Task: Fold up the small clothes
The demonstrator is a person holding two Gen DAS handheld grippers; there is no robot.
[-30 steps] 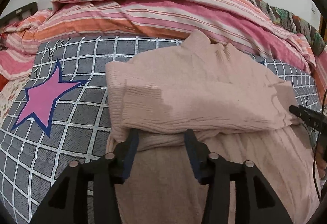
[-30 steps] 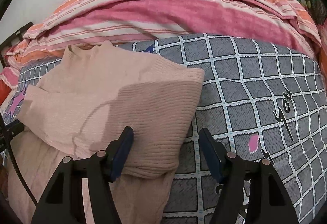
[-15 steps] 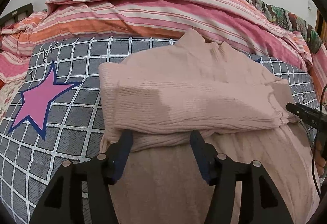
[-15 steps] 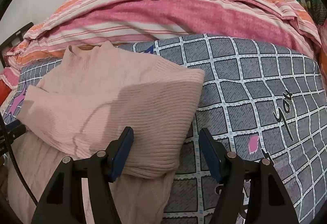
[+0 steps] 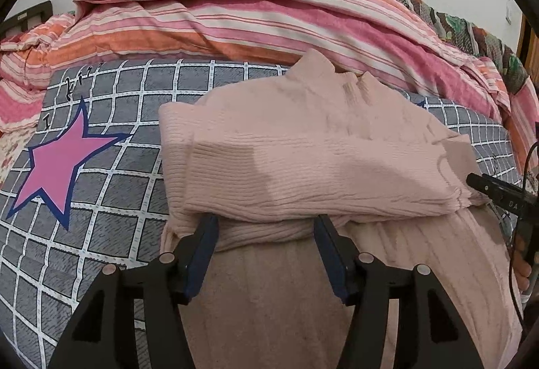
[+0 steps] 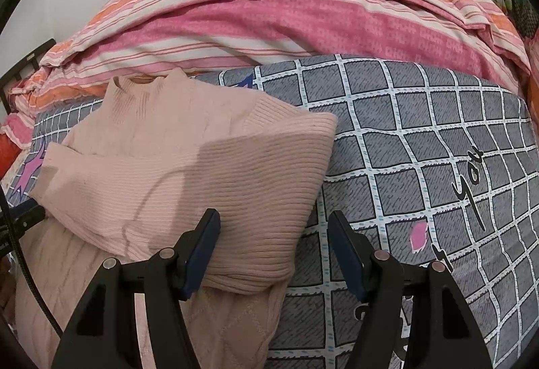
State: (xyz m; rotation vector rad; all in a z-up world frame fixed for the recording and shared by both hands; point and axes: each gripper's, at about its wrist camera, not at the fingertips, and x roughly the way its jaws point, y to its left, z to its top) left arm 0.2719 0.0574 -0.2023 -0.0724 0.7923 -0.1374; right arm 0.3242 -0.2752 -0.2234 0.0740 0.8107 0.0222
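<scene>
A pale pink knit sweater point(image 5: 303, 153) lies on the grey checked bed cover, collar toward the far side, both sleeves folded across its chest. It also shows in the right wrist view point(image 6: 188, 173). My left gripper point(image 5: 266, 231) is open and empty, its fingertips at the near edge of the folded sleeves over the sweater's body. My right gripper point(image 6: 274, 227) is open and empty, straddling the sweater's right edge, one finger over the sleeve, the other over the cover. The right gripper's tip point(image 5: 495, 190) shows at the right in the left wrist view.
The grey checked cover point(image 6: 421, 146) with a pink star point(image 5: 57, 163) spreads to both sides. A heaped pink and orange striped quilt point(image 5: 256, 11) lies along the far side. A dark cable point(image 6: 23, 261) hangs at the left of the right wrist view.
My left gripper has opened wider and drawn back a little from the folded sleeves. The right gripper and the sweater have hardly moved.
</scene>
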